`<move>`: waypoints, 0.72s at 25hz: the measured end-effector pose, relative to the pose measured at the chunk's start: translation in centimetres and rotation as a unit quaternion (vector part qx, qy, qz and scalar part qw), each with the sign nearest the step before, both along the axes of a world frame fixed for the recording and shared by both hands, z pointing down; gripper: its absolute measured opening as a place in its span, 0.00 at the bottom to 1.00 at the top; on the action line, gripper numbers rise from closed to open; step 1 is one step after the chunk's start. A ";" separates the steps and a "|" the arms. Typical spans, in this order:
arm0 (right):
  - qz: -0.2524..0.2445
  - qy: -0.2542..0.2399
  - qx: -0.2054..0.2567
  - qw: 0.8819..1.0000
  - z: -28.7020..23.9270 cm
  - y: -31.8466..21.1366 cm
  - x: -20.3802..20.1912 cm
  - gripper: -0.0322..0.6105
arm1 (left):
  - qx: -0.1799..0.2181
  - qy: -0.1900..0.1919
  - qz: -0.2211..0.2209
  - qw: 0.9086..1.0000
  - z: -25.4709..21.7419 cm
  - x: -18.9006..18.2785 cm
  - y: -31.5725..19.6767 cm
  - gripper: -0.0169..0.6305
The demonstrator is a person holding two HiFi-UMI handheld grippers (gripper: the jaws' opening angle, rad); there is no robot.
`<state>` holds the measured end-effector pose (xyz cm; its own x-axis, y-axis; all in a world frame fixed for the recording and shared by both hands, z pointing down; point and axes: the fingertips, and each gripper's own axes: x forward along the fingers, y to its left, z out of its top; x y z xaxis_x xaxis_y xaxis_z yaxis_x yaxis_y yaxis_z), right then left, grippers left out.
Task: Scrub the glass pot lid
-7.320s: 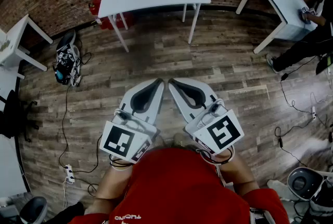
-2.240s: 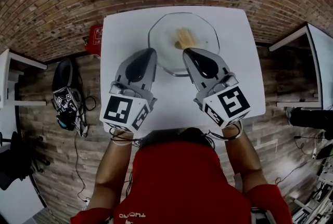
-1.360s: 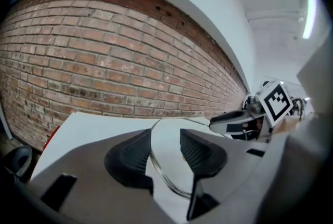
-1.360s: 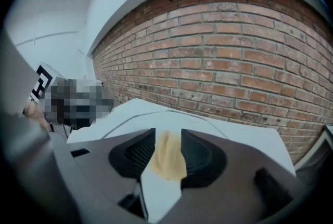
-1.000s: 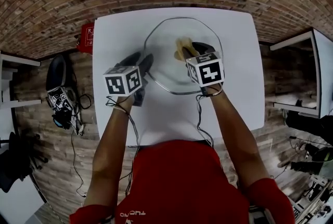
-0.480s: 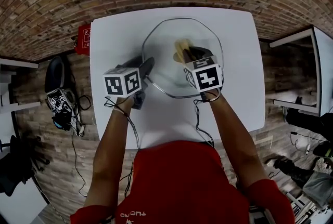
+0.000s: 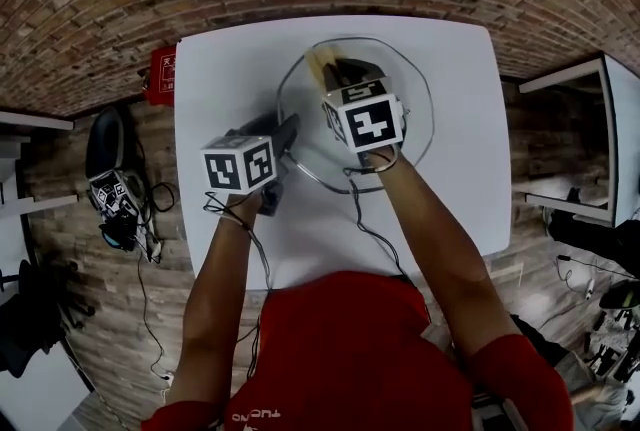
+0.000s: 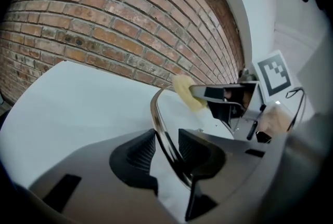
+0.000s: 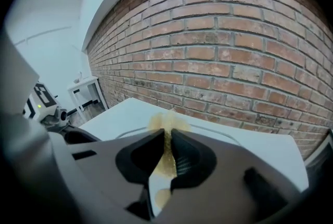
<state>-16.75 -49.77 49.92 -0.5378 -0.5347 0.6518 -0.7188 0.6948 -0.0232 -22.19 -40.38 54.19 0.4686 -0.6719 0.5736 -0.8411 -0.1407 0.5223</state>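
A round glass pot lid (image 7: pixel 410 109) with a metal rim lies on the white table (image 7: pixel 230 59). My left gripper (image 7: pixel 288 129) sits at the lid's left edge. In the left gripper view the rim (image 8: pixel 156 114) runs between the jaws of the left gripper (image 8: pixel 166 147), which are closing, with a thin gap still showing at the right pad. My right gripper (image 7: pixel 335 71) hovers over the lid's far left part, its jaws closing and pinching a yellow sponge (image 7: pixel 318 64). The sponge (image 9: pixel 166 121) sticks out past the right gripper (image 9: pixel 167 150), above the lid (image 9: pixel 213 133).
A brick wall stands right behind the table. On the floor to the left are a red object (image 7: pixel 163 74) and a black device with cables (image 7: pixel 115 199). Another white table (image 7: pixel 600 139) stands at the right, and a small white one (image 9: pixel 86 90) by the wall.
The right gripper has moved with the sponge from the lid's middle toward its far left part. The left gripper's jaws have narrowed around the rim.
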 end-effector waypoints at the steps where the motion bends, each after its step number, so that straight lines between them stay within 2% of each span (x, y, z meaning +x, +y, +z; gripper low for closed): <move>1: -0.004 0.005 0.001 1.000 0.3 -0.3 -0.6 0.13 | 0.000 -0.003 0.001 1.000 0.0 0.0 0.0 0.25; 4: -0.008 0.022 -0.001 1.000 1.2 -0.9 -1.4 0.13 | 0.000 -0.009 0.004 1.000 -0.1 -0.1 -0.1 0.25; 6: 0.000 0.040 -0.001 0.999 1.8 -1.4 -0.5 0.13 | 0.000 -0.008 0.005 1.000 -0.1 -0.1 -0.1 0.25; 14: 0.083 0.093 0.008 0.992 2.6 -3.8 8.4 0.13 | 0.004 -0.010 0.009 1.000 -0.1 -0.2 -0.3 0.25; 18: 0.112 0.109 0.013 0.988 1.8 -3.8 11.2 0.13 | 0.004 -0.008 0.009 1.000 -0.1 -0.2 -0.2 0.25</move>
